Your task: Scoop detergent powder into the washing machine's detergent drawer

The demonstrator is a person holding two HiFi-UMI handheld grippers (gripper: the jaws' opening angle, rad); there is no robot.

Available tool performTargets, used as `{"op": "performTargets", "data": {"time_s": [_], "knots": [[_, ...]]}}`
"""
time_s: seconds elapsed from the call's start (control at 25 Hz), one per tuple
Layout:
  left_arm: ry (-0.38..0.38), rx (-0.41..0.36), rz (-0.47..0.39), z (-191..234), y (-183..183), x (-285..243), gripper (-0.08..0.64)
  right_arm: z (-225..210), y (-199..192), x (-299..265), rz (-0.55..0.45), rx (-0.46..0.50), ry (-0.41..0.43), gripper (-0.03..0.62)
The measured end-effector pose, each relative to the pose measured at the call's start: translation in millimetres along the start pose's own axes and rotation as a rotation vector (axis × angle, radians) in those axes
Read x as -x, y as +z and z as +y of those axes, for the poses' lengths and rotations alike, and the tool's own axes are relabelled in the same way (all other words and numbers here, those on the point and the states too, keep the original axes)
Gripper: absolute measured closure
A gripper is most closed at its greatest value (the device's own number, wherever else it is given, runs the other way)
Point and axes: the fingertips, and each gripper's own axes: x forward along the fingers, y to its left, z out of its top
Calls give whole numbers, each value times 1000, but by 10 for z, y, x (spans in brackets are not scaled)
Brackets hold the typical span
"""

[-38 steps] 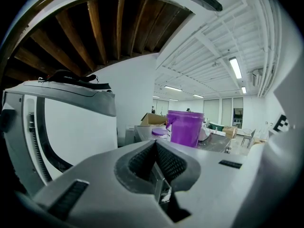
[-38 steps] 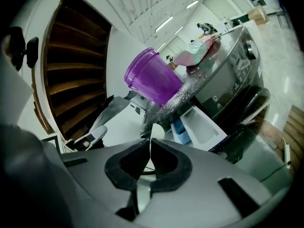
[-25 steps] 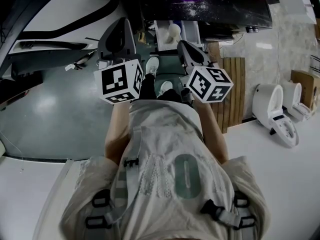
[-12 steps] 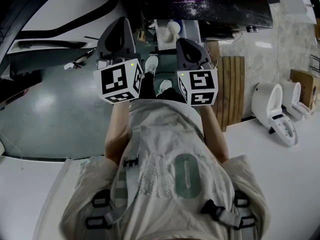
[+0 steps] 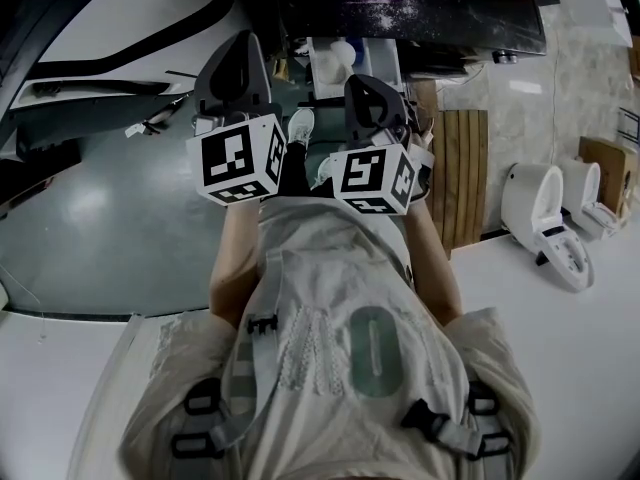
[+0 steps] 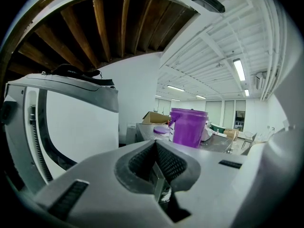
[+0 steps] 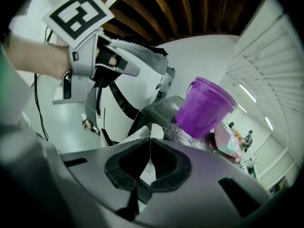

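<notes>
The detergent drawer [image 5: 322, 68], as I take the white compartmented tray to be, sits at upper centre of the head view, just under the edge of the dark tabletop [image 5: 450, 23], with its long axis running up the frame. It lies straight ahead of the right gripper [image 5: 365, 86], which is the nearer one. That gripper's fingers are pressed together on what looks like the handle of a white scoop [image 7: 153, 131], whose bowl shows just past their tips, over the drawer. The left gripper [image 5: 240, 48] is beside it at the left, with its fingers closed and nothing clear between them. A purple bucket [image 7: 204, 106] stands on the powder-strewn tabletop beyond. Nothing appears to block the way to the drawer.
</notes>
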Motion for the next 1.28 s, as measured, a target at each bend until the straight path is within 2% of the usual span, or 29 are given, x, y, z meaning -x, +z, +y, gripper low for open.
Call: {"op": "performTargets", "data": {"time_s": [0.2,0.36,0.52,0.72,0.84,1.12,1.2,1.28], "knots": [[-9,5,-2,-41,-8,-14,540,67,-68,-60,56,302,-27,581],[-10,9,-5,-53,-17,-6,540,100,-125,-86,81,495,-32,581],[-5,14,-1,-40,-39,1,540,159,-164,-93,82,627,-22,581],[3,20,6,-18,-84,23,540,224,-215,-108,75,735,-20,581],[7,24,11,-10,-114,32,540,220,-232,-121,74,752,-14,581],[9,26,10,-19,-124,53,540,145,-176,-118,53,706,-19,581],[11,23,6,-14,-99,57,540,123,-133,-104,31,603,12,581],[11,19,0,-14,-66,61,540,92,-91,-74,1,436,64,581]]}}
